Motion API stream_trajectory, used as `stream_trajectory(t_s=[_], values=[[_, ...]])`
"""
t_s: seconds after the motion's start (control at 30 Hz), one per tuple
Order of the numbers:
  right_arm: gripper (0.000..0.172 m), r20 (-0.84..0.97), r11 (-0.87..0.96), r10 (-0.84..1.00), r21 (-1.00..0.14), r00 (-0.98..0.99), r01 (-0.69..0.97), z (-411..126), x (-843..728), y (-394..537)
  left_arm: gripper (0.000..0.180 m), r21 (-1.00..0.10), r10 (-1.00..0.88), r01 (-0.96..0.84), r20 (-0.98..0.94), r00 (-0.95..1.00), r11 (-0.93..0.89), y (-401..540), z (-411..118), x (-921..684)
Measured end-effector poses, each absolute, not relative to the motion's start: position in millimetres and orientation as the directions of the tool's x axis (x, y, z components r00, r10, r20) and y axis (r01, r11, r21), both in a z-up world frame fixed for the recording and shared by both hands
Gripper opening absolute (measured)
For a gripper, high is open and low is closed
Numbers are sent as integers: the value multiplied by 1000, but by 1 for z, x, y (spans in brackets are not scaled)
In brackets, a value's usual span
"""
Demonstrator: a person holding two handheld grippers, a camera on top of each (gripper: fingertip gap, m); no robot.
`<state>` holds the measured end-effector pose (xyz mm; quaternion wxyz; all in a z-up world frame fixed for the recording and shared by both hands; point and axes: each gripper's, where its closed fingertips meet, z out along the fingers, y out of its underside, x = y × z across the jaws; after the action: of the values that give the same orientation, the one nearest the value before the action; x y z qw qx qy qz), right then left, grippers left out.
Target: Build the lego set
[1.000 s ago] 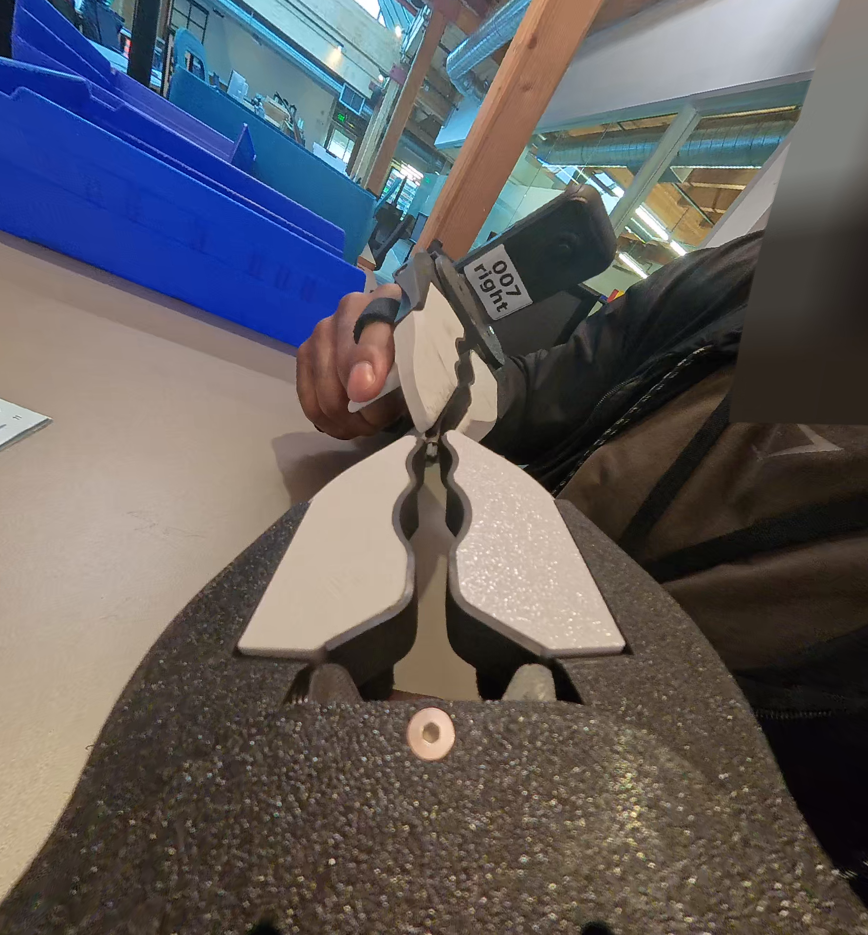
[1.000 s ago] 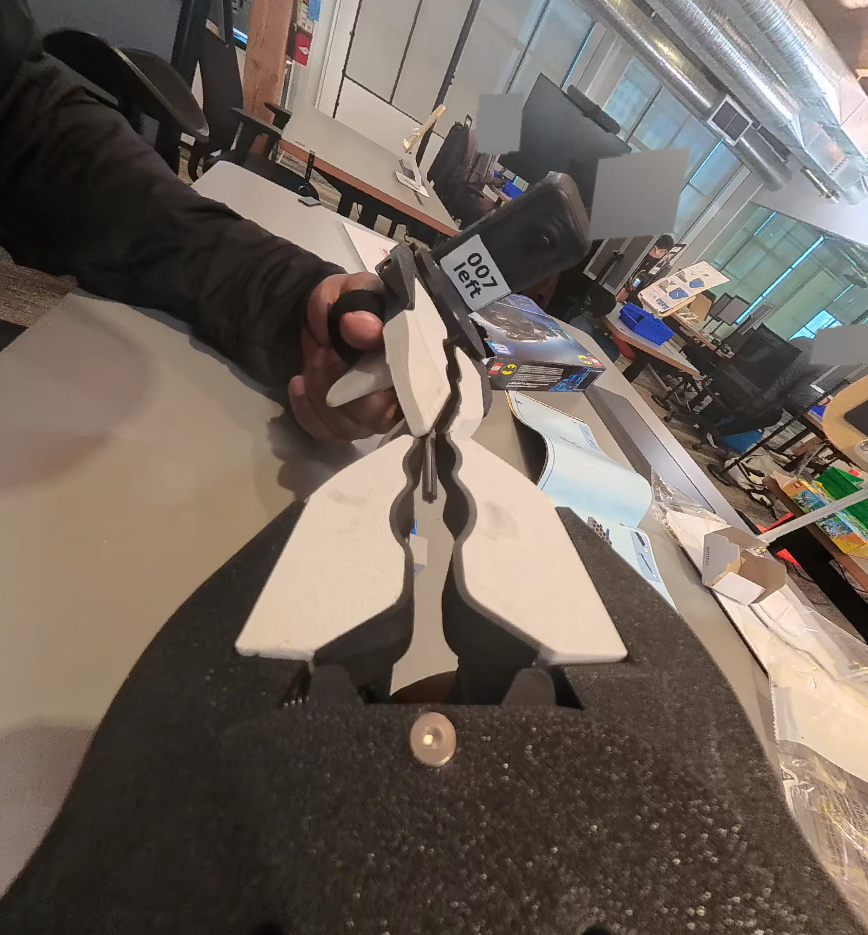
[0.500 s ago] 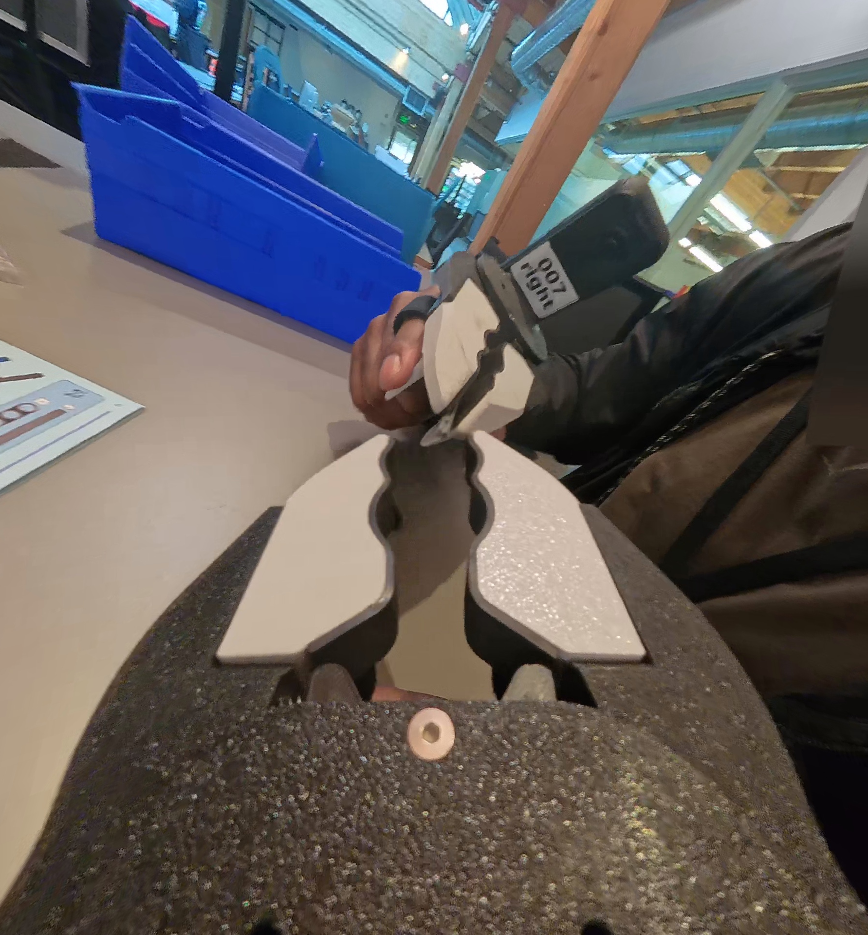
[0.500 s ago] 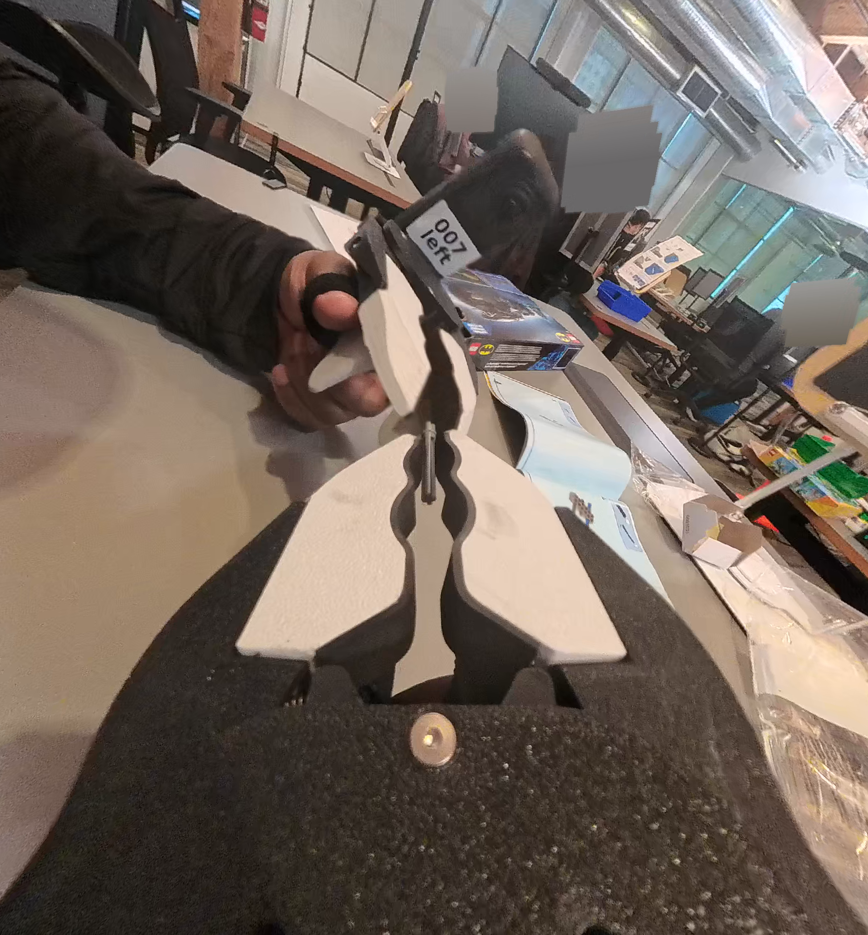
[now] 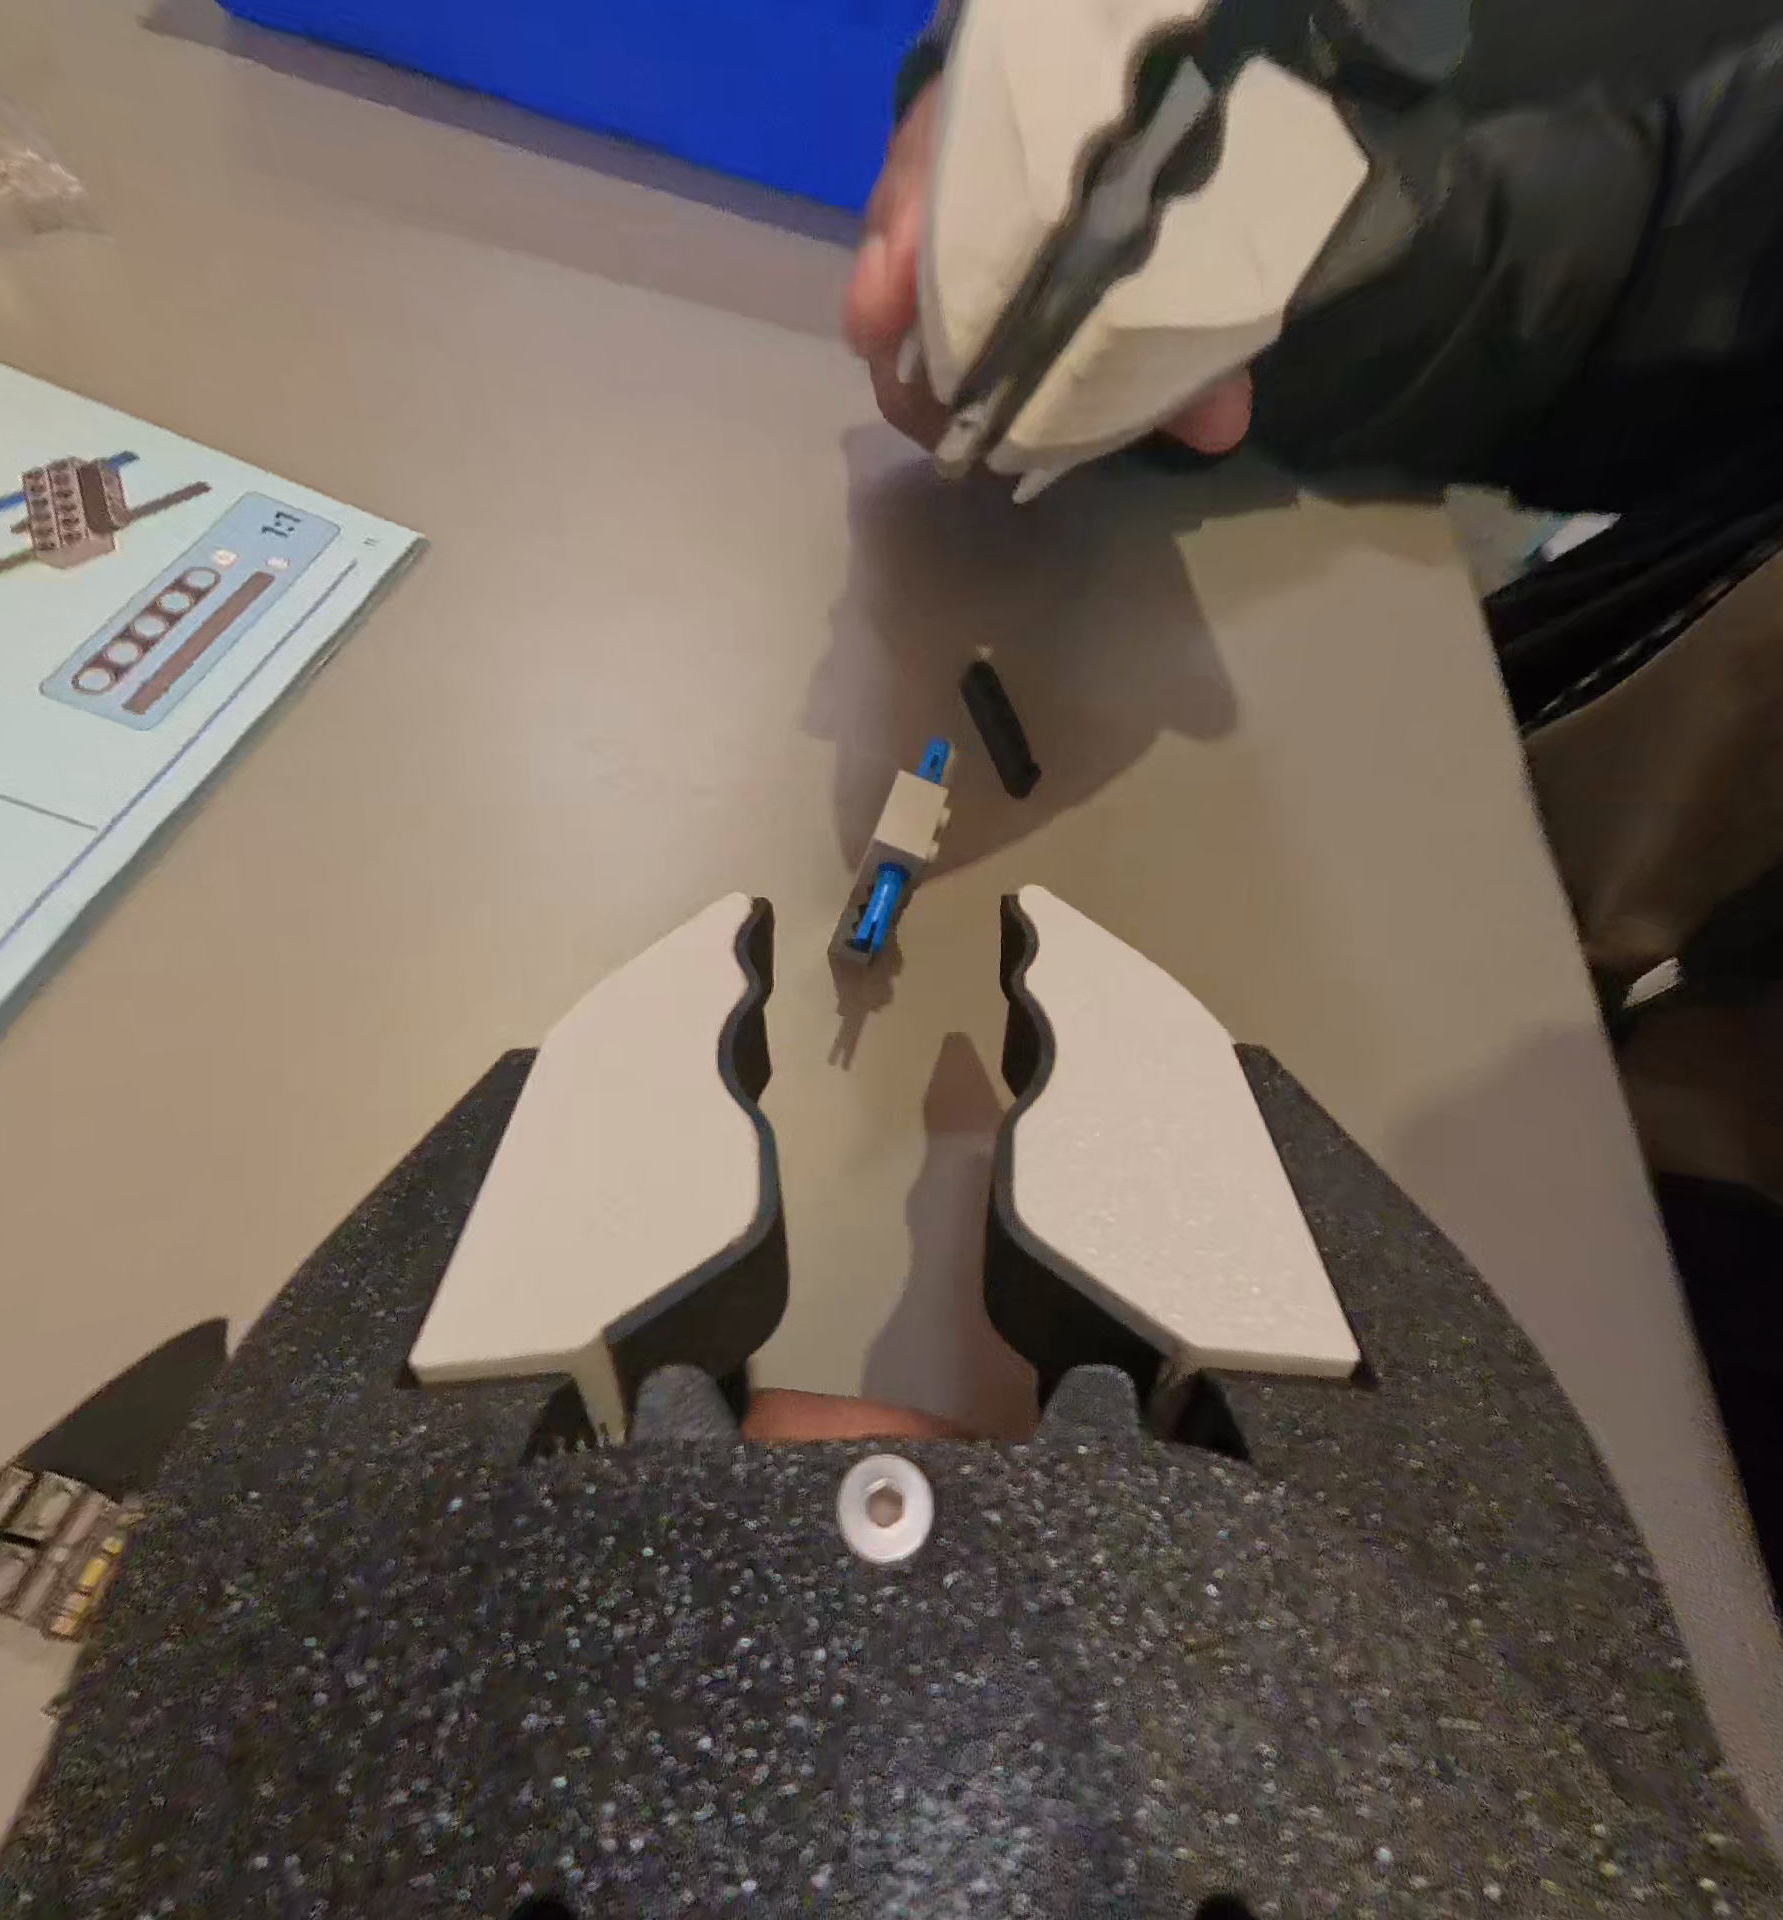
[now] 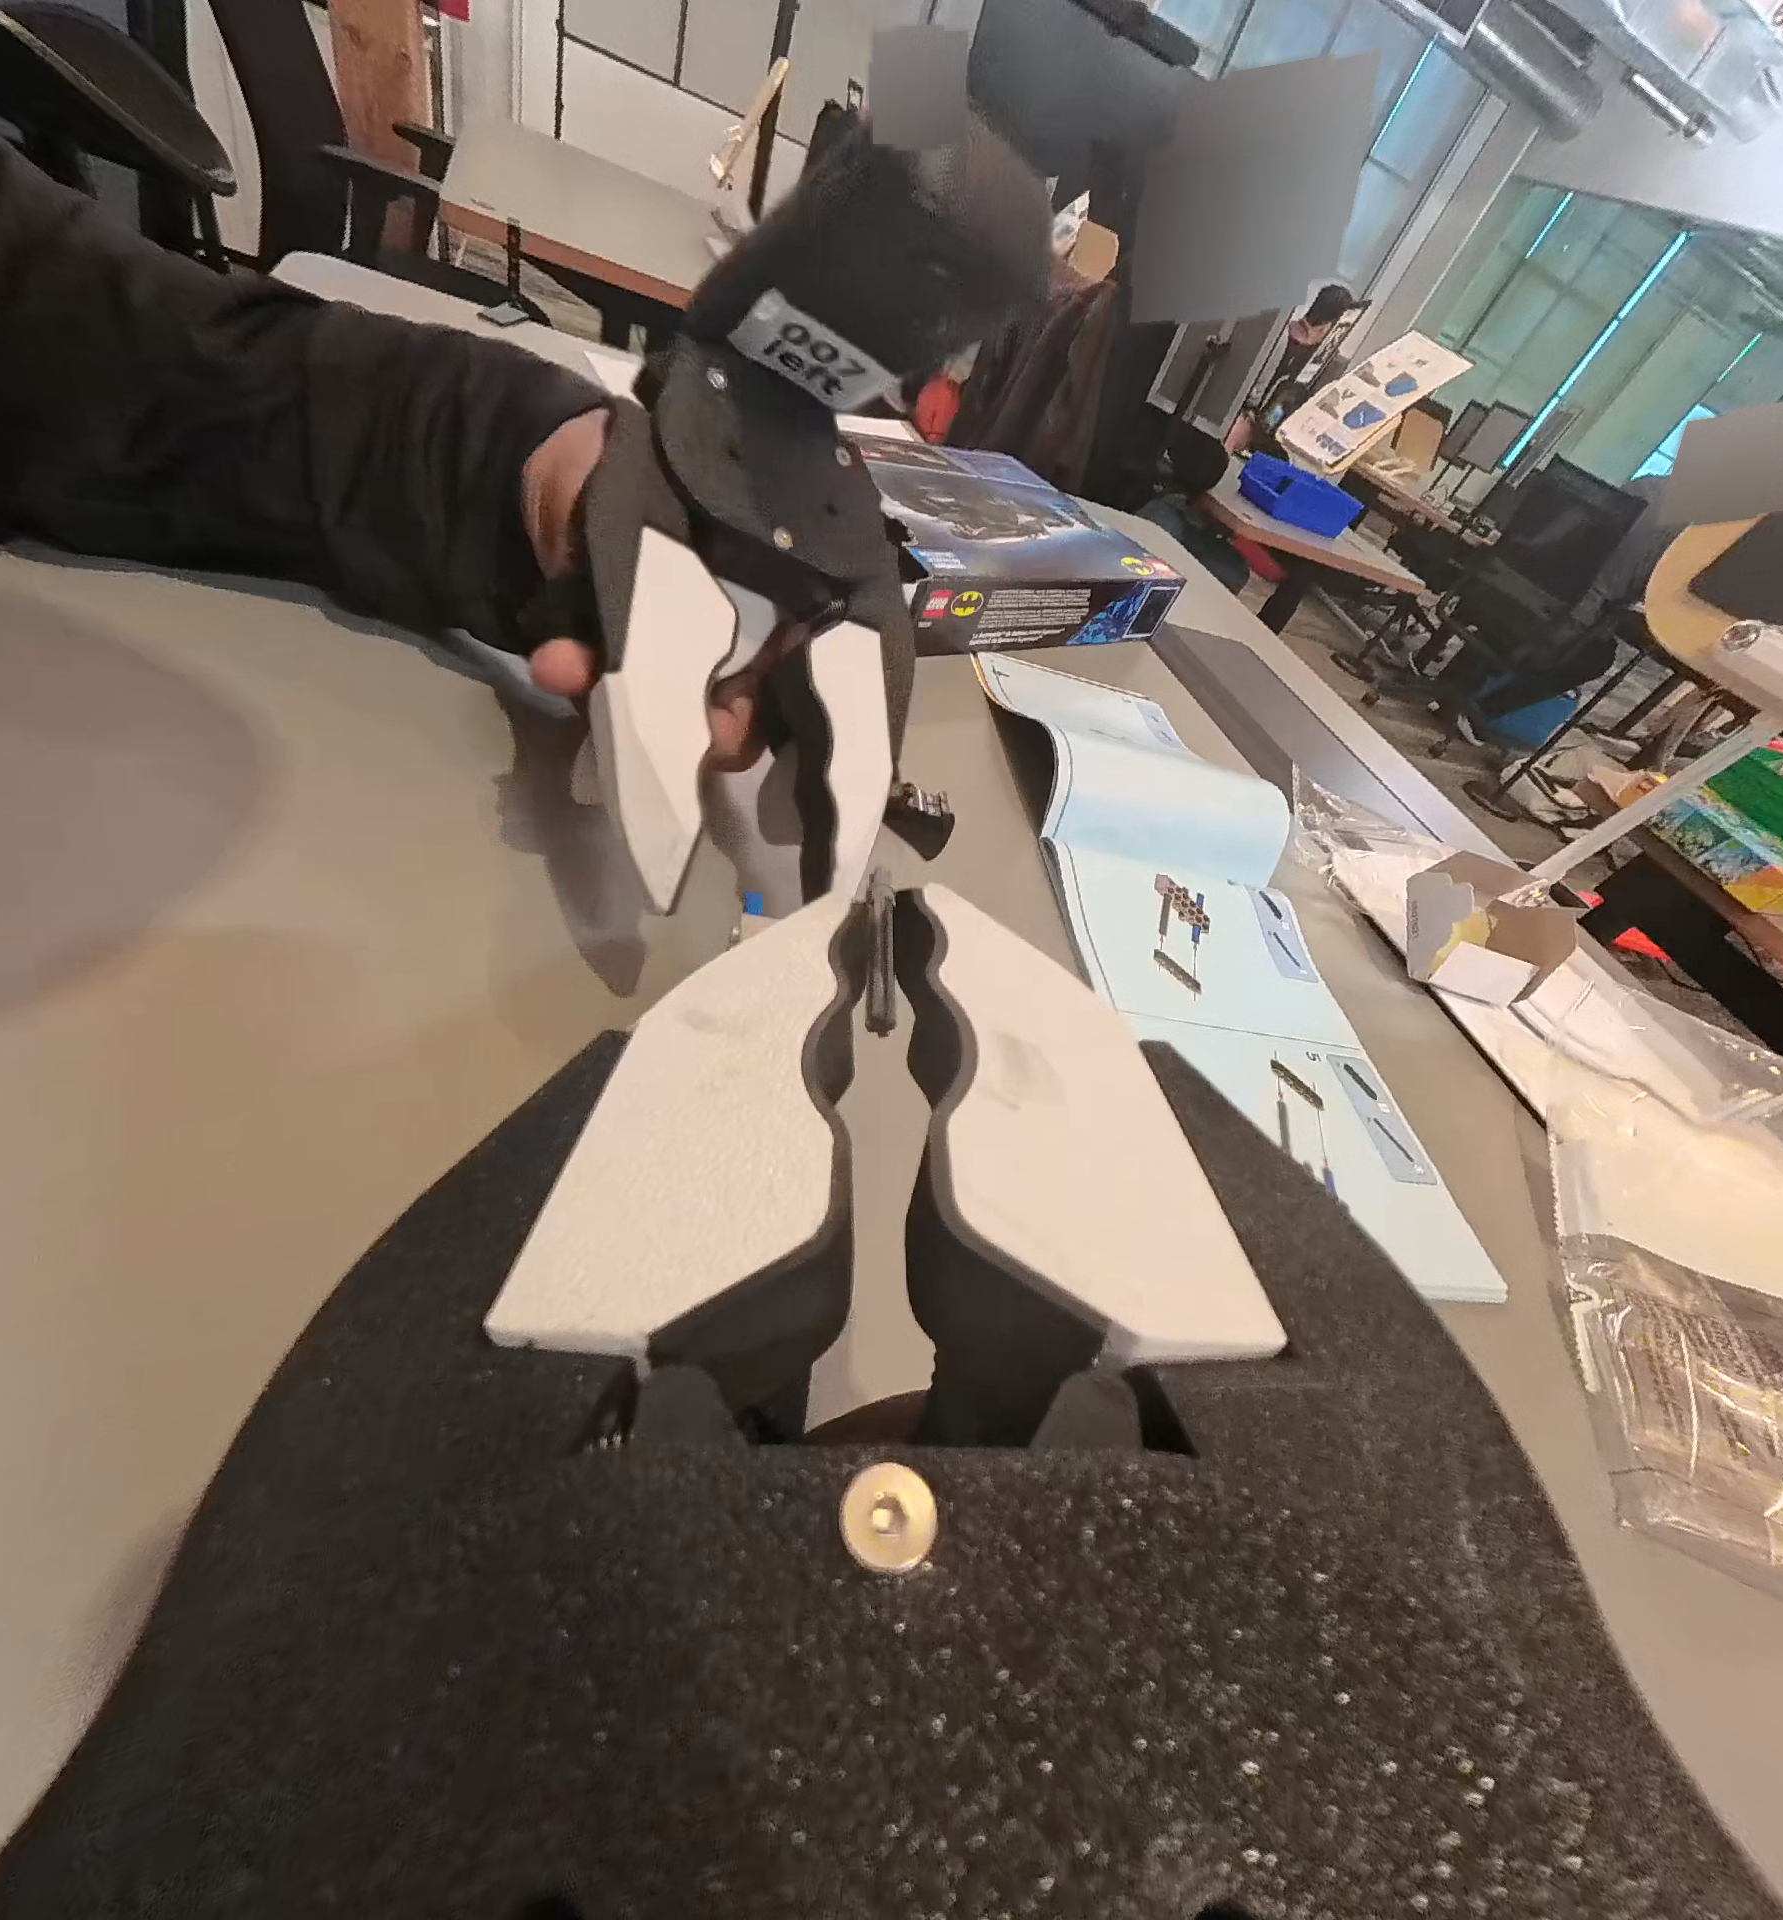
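a small brick assembly (image 5: 889,871) lay on the tabletop (image 5: 513,873) just ahead of the left tool (image 5: 882,914), between its spread tips, a short rod (image 5: 999,729) just beyond to its right. an open booklet (image 5: 66,665) lay to the left, a bin (image 5: 596,83) behind, the right tool (image 5: 970,457) above.

We find even, diffuse indoor light in both views, bright enough to read surfaces. In the right wrist view daylight enters through the windows (image 6: 1552,312) at upper right. In the left wrist view soft grey shadows lie on the table (image 5: 451,935), darkest under the right gripper (image 5: 954,457), which is smeared by motion blur. The left gripper (image 6: 752,883) is likewise blurred in the right wrist view. Wide-angle distortion bends lines toward the edges. The far background appears slightly soft.
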<state>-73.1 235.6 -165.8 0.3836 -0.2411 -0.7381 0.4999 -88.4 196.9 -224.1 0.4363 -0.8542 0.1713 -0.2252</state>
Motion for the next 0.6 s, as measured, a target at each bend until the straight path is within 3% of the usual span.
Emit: stream_trajectory(t_s=[0.23, 0.37, 0.5, 0.6], values=[[5, 328, 433, 719, -901, -613, 26, -182, -75, 236, 36, -764, -511, -279, 77, 856, -582, 208, -244, -82], [5, 314, 434, 716, -900, -623, 46, -186, -75, 238, 16, -693, -508, -350, 28, 861, -630, 210, -260, -81], [5, 279, 425, 724, -901, -631, 90, -190, -76, 242, 11, -709, -513, -339, 38, 857, -619, 211, -257, -79], [5, 215, 400, 726, -905, -653, 147, -194, -75, 243, 12, -804, -513, -209, 136, 847, -557, 211, -233, -78]])
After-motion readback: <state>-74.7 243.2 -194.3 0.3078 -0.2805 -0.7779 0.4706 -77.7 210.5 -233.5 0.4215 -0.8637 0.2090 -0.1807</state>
